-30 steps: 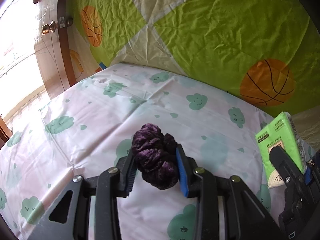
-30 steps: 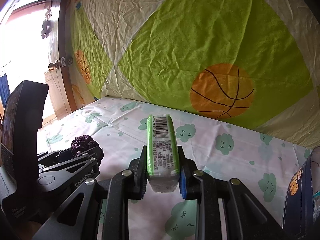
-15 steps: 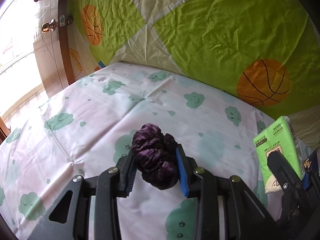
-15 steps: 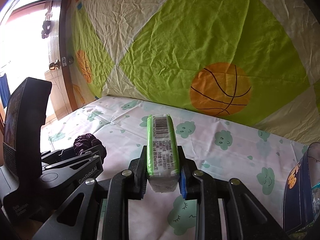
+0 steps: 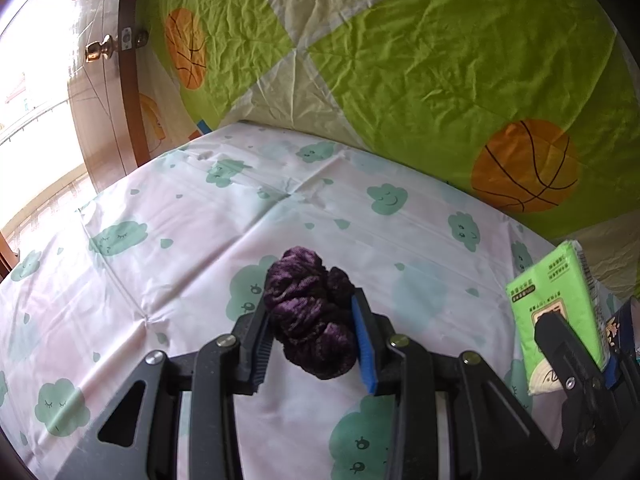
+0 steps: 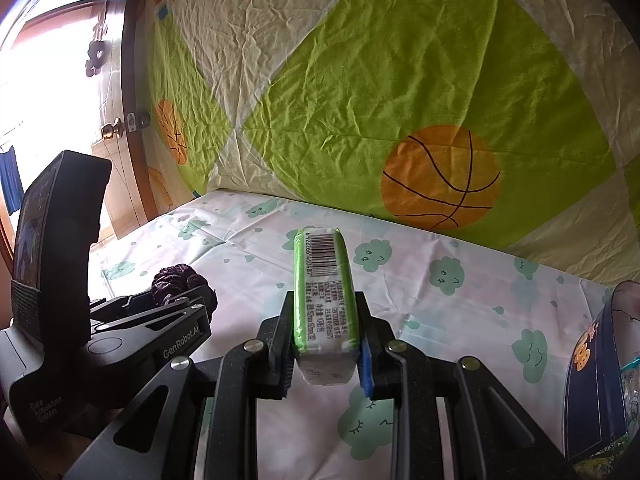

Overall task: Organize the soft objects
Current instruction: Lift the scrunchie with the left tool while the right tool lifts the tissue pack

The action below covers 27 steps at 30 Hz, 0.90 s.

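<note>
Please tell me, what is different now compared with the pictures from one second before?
Both tools drifted a little over the cloud-print sheet: its clouds and the basketball backdrop slid slightly in both views. Nothing was taken or released. The left tool stays closed on the purple scrunchie, the right tool on the green tissue pack.

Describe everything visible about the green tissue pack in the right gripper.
The green tissue pack is a slim, soft-looking plastic-wrapped packet, bright green with a white end facing the camera. A barcode and small print run along its upward narrow edge. It stands on edge, pointing forward, clamped between the fingers of the right gripper above the cloud-print sheet. From the left wrist view its broad printed face shows.
</note>
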Available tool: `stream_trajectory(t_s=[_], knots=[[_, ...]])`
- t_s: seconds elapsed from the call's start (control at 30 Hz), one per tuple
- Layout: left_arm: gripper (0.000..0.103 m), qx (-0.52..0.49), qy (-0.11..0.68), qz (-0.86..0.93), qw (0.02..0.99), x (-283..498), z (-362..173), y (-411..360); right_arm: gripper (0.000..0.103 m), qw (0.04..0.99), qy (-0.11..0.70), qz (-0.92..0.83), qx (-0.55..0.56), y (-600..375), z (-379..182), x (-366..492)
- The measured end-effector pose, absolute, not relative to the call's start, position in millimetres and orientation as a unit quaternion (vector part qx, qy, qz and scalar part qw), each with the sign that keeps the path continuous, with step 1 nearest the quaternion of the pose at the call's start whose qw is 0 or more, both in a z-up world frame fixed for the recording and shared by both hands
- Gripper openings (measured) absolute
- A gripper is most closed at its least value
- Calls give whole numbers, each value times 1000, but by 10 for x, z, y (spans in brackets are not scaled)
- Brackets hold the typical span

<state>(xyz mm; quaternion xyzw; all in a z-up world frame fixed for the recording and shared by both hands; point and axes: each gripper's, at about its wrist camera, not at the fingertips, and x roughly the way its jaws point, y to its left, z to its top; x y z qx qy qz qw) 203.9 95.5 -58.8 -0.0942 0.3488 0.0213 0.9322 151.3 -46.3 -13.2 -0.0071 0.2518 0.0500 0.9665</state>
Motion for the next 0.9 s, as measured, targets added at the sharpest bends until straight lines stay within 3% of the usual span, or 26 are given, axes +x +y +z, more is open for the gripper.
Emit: stream_trajectory(t_s=[0.9], knots=[[35,-109,308,9,945,1602,-511,941,27,968,244,63,-6,-512,-111,1153]])
